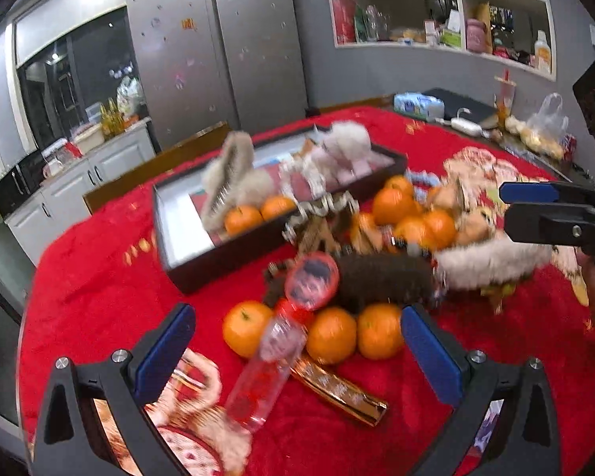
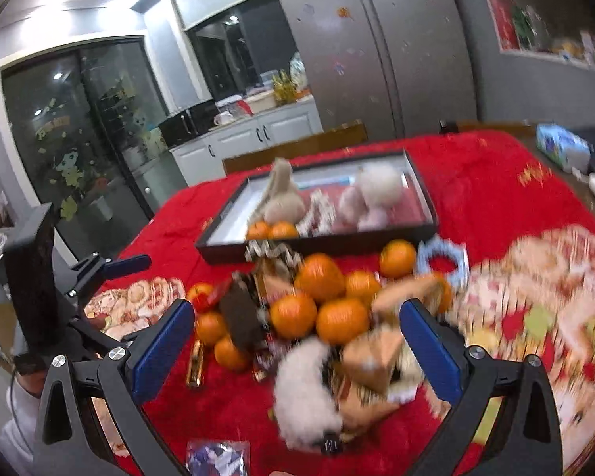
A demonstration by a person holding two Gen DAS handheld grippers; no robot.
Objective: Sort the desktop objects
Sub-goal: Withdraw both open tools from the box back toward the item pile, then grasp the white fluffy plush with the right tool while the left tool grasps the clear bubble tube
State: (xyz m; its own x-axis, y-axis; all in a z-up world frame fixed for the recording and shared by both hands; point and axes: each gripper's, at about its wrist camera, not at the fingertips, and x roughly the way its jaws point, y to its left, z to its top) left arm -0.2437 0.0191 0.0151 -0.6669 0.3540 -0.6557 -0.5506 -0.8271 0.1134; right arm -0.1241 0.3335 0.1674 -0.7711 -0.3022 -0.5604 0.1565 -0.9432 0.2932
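- Bottle (image 1: 265,373) lies nearest, between spread left gripper (image 1: 297,353) fingers, ungrasped.
- Right gripper (image 2: 297,349) spread over white clip (image 2: 303,392).
- Advice: centre, close gently; tray (image 1: 186,273) next.

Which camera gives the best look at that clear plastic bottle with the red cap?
The left wrist view. There the clear bottle lies in full view on the red cloth, right between the open fingers of the left hand-held gripper, leaning against the oranges. In the right wrist view I cannot pick it out.

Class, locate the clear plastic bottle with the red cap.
In the left wrist view, the bottle lies on the red cloth between the open left gripper fingers, just before three oranges.
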